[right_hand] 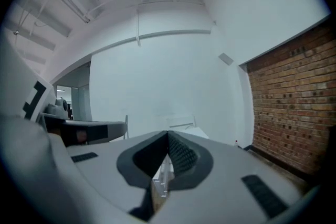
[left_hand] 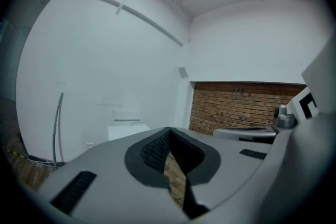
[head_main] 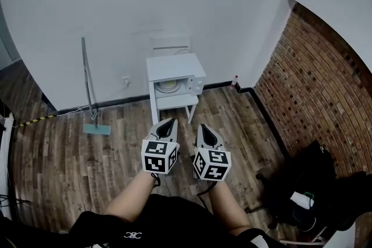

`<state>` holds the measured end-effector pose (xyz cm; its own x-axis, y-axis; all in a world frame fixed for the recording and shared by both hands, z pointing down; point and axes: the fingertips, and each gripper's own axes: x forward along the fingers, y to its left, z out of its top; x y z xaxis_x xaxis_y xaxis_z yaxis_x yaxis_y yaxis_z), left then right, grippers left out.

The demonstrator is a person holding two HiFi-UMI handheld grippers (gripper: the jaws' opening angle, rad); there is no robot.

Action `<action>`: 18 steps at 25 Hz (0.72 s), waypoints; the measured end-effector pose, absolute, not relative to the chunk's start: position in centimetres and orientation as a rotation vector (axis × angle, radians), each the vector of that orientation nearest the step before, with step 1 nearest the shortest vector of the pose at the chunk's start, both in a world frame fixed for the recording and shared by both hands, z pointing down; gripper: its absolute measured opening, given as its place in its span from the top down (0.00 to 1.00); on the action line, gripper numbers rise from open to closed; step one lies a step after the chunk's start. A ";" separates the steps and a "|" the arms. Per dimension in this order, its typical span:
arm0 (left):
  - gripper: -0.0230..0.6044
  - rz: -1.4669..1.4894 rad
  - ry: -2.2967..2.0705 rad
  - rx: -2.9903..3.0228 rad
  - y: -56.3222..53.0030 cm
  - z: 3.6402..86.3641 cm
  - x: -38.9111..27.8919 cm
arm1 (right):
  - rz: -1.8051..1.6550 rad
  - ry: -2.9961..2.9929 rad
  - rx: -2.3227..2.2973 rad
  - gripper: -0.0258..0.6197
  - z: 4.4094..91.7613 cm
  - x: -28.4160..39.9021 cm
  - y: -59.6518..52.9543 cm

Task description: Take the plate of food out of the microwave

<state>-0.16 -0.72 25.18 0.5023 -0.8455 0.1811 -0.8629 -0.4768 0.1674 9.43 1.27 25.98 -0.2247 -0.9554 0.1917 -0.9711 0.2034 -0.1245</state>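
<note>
My L gripper [head_main: 166, 128] & R gripper [head_main: 208, 135] both shut, empty, side by side, aimed at far microwave [head_main: 174, 75]. Plate [head_main: 168, 86] sits inside; approach stance, I judge.

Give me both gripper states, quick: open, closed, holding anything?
Left gripper: closed, holding nothing.
Right gripper: closed, holding nothing.

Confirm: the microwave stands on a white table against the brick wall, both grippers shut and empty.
Wrong wall. The head view shows the microwave on the white table against the white wall, not the brick wall. Left gripper and right gripper are shut and empty.
</note>
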 end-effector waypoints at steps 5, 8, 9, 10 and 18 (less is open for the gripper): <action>0.98 0.134 -1.475 2.519 -5.8 24.9 -1.1 | 0.359 -2.397 1.900 0.94 26.0 8.3 -4.3; 0.98 0.146 -1.481 2.518 -8.6 25.1 -1.9 | 0.363 -2.407 1.898 0.94 26.0 7.5 -7.3; 0.98 0.150 -1.483 2.517 -9.4 25.1 -2.1 | 0.367 -2.408 1.899 0.94 26.0 7.4 -8.2; 0.98 0.153 -1.484 2.516 -10.2 25.1 -2.3 | 0.374 -2.409 1.902 0.94 26.1 7.3 -9.0; 0.98 0.202 -1.507 2.458 -15.5 27.7 -2.2 | 0.476 -2.399 1.886 0.94 29.3 8.6 -14.9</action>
